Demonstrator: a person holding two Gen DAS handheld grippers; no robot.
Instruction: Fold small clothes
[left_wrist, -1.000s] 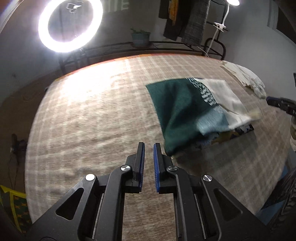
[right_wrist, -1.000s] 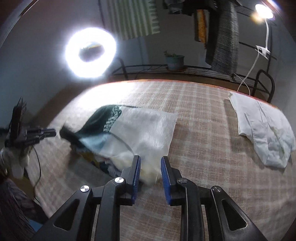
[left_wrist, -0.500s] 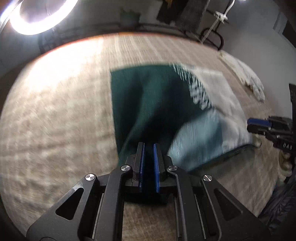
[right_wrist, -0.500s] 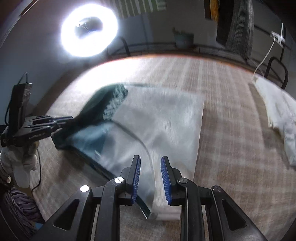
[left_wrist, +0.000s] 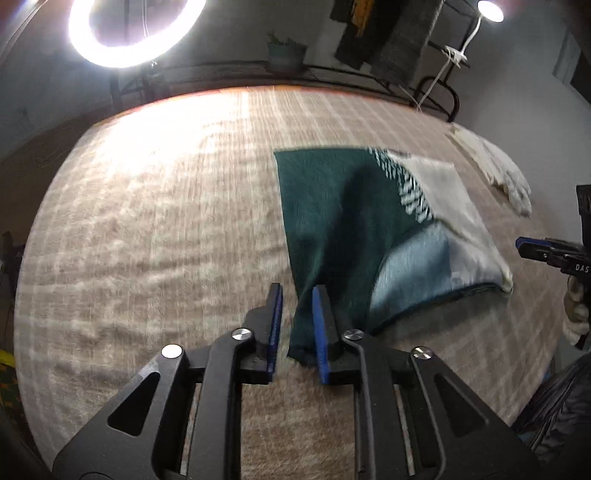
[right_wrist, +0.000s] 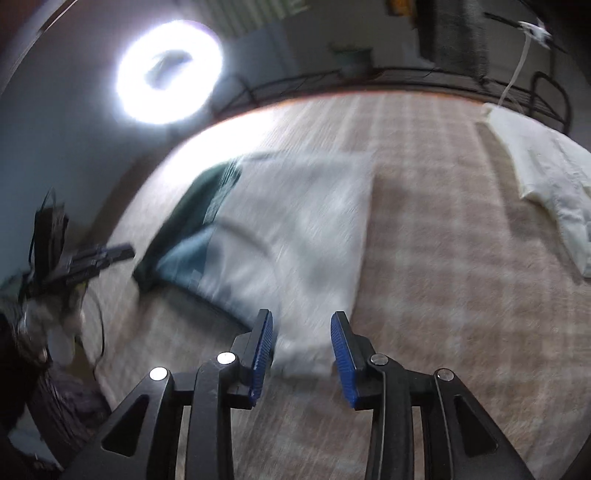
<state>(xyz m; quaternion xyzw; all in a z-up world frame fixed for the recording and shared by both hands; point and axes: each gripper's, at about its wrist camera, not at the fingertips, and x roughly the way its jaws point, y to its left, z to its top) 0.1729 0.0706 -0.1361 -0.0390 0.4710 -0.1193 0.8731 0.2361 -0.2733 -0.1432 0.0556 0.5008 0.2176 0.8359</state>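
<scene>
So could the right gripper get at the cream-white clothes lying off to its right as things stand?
Probably yes. The right gripper is open with nothing between its fingers, and only bare checked blanket lies between it and the white clothes. The folded green and white garment sits ahead, not in that path.

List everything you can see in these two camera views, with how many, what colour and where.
folded garment: one, dark green, pale blue and white, on the checked cover, right of centre in the left view
white clothes: one pile, cream white, far right of the cover
checked cover: one, beige and tan, spread over the whole surface
ring light: one, white, lit, behind the far edge
clip lamp: one, white, far right, lit
potted plant: one, green, on the dark rail behind
hanging clothes: several, dark, at the back
left gripper: black, blue fingers, open over the garment's near corner
right gripper: black, blue fingers, open at the white corner
</scene>
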